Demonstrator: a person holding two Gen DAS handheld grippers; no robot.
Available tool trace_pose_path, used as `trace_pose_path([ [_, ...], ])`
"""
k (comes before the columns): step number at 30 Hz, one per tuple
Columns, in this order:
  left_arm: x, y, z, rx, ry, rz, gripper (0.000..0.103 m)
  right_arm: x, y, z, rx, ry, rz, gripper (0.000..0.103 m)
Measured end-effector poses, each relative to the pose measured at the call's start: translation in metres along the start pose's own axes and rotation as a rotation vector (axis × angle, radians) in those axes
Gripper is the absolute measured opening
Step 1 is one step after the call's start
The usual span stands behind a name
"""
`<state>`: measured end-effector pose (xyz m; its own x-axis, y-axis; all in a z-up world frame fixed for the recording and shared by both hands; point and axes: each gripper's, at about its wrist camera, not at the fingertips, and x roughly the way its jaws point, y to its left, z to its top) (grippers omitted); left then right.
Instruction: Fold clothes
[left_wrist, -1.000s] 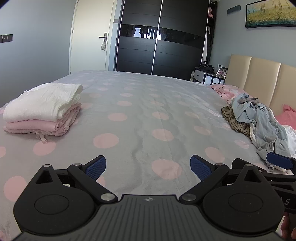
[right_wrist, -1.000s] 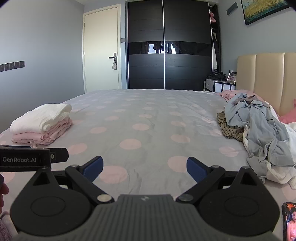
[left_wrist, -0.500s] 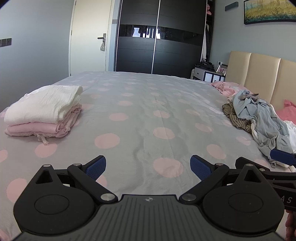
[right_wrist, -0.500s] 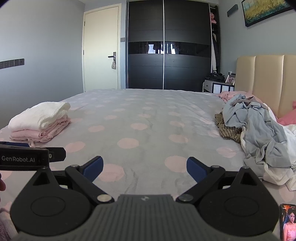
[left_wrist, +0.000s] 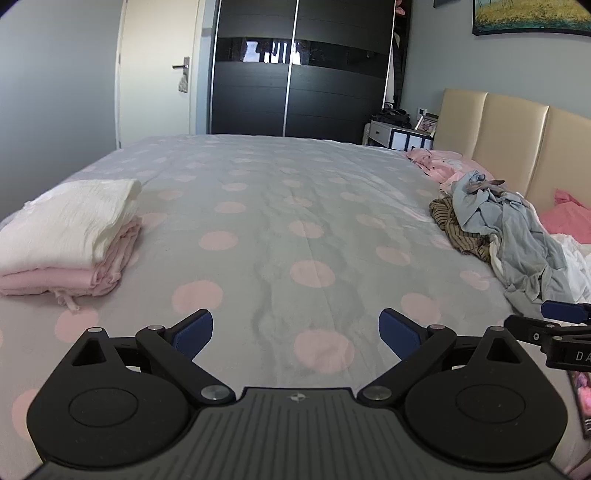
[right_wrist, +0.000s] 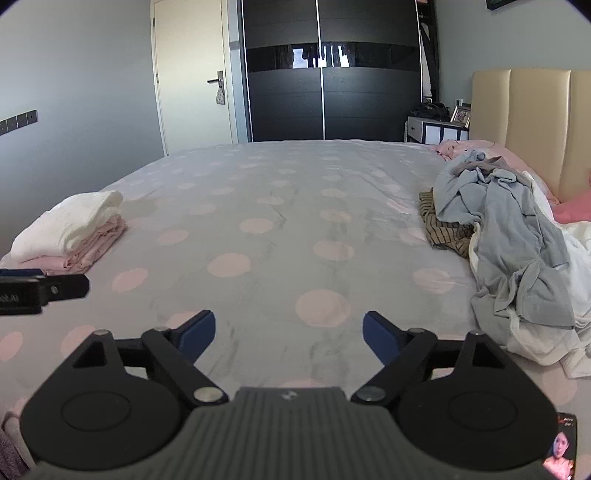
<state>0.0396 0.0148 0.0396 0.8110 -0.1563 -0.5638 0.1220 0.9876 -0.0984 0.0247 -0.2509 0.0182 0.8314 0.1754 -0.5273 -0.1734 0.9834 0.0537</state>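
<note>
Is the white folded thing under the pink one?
No, the white folded garment lies on top of the pink folded garment.

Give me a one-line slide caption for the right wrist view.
Open right gripper, jaws just narrowing on nothing, over the dotted bedsheet, folded stack at left, unfolded pile at right.

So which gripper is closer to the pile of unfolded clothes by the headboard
The right gripper. The pile lies just off its right finger. The left gripper sits farther left, nearer the folded stack.
</note>
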Motion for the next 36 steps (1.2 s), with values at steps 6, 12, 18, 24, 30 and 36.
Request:
trace_pose_path([
  [6, 0.020, 0.009, 0.021, 0.109, 0.010, 0.000, 0.097, 0.014, -0.090, 0.024, 0.031, 0.067, -0.112, 0.075],
  [12, 0.049, 0.015, 0.019, 0.087, 0.012, 0.035, 0.098, 0.015, -0.198, 0.040, 0.053, 0.081, -0.339, 0.064],
  [18, 0.080, 0.012, 0.026, 0.081, 0.054, 0.021, 0.098, 0.024, -0.293, 0.045, 0.034, 0.095, -0.555, 0.065],
  [24, 0.109, 0.002, 0.022, 0.108, 0.098, 0.018, 0.098, 0.063, -0.341, 0.038, 0.043, 0.162, -0.541, 0.063],
  [30, 0.122, -0.009, 0.007, 0.171, 0.141, 0.007, 0.097, 0.090, -0.352, 0.043, 0.048, 0.184, -0.583, 0.009],
  [36, 0.112, -0.005, 0.014, 0.140, 0.127, 0.017, 0.098, 0.063, -0.331, 0.077, 0.006, 0.077, -0.592, 0.007],
])
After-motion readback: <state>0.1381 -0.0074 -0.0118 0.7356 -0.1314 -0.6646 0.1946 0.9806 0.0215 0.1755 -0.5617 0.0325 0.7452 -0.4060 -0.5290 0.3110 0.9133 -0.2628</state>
